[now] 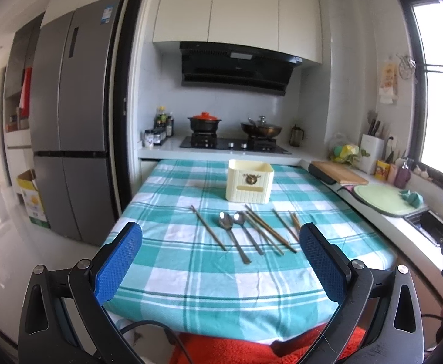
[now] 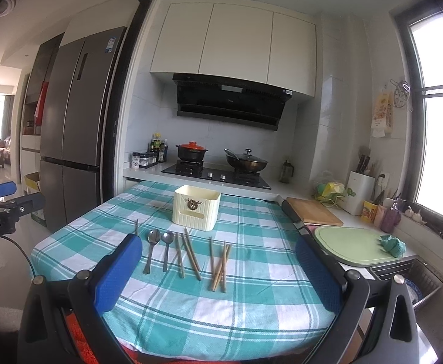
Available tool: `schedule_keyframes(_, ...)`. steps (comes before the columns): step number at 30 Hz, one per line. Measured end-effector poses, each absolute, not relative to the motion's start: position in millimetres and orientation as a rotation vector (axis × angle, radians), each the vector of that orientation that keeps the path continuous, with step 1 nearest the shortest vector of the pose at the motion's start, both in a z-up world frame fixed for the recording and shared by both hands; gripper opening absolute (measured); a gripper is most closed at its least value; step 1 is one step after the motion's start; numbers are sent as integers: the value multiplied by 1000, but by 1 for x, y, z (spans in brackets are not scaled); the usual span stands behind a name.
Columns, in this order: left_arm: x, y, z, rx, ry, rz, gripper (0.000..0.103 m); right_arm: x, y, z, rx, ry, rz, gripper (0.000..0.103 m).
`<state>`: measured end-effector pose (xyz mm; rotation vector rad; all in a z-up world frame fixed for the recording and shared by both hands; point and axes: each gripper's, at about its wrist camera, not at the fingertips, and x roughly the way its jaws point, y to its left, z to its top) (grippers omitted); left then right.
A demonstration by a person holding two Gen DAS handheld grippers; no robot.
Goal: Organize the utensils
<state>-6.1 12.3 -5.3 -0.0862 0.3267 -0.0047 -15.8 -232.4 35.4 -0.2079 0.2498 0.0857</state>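
A cream utensil holder [image 1: 249, 184] [image 2: 196, 207] stands at the far middle of a teal checked tablecloth [image 1: 191, 270] [image 2: 251, 273]. In front of it lie two metal spoons [image 1: 233, 236] [image 2: 157, 250] and several wooden chopsticks [image 1: 270, 233] [image 2: 191, 256], side by side. My left gripper [image 1: 221, 261] is open and empty, held above the near table edge. My right gripper [image 2: 218, 273] is open and empty, also short of the utensils. Each gripper shows at the edge of the other's view.
Behind the table is a counter with a stove [image 1: 233, 145], a red-lidded pot [image 1: 204, 123] and a wok [image 1: 261, 129]. To the right are a wooden board [image 2: 314, 210], a green board [image 2: 358, 245] with a teal cloth, and a sink [image 2: 415, 276]. A fridge [image 1: 72, 121] stands left.
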Motion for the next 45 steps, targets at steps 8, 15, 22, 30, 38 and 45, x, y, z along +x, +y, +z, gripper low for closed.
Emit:
schedule_keyframes(8, 10, 4, -1, -70, 338, -18, 103, -10, -236, 37, -194, 252, 79, 103)
schedule_keyframes(15, 13, 4, -5, -92, 333, -40, 103, -11, -234, 34, -217, 269, 75, 103)
schedule_keyframes(22, 13, -1, -9, -74, 347, -65, 103, -17, -237, 31, -213, 268, 57, 103)
schedule_keyframes(30, 9, 2, -4, -72, 339, -56, 103, -22, -238, 31, -210, 255, 68, 103)
schedule_keyframes(38, 3, -4, -3, -60, 326, -55, 103, -27, -245, 31, -196, 242, 53, 103)
schedule_keyframes(45, 7, -5, -5, -53, 345, -50, 103, -19, -247, 28, -189, 256, 57, 103)
